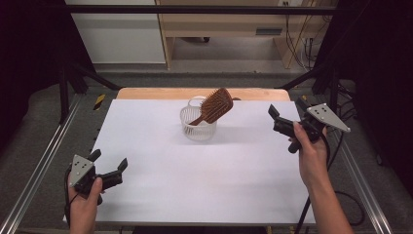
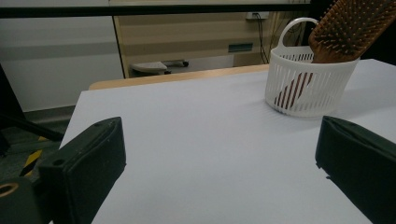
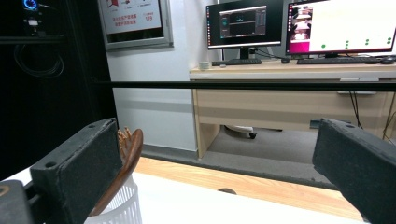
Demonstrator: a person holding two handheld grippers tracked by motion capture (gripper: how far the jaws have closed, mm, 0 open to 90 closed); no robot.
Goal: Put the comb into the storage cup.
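A wooden paddle hairbrush [image 1: 214, 106] stands handle-down in a small white slotted basket [image 1: 197, 127] at the far middle of the white table [image 1: 195, 175], its bristled head leaning out to the right. My left gripper [image 1: 108, 163] rests open near the front left corner, jaws empty. From the left gripper view the basket [image 2: 308, 86] and brush [image 2: 350, 28] lie ahead to the right. My right gripper [image 1: 285, 114] is held open above the table's right side, jaws empty; the right gripper view has the brush [image 3: 125, 163] and basket rim [image 3: 119, 207] at lower left.
Black frame bars [image 1: 195, 9] and aluminium rails [image 1: 44, 161] border the table. A wooden desk [image 3: 289, 98] with monitors [image 3: 245, 23] stands beyond the far edge. Cables [image 1: 311, 204] trail from the right gripper down the right side.
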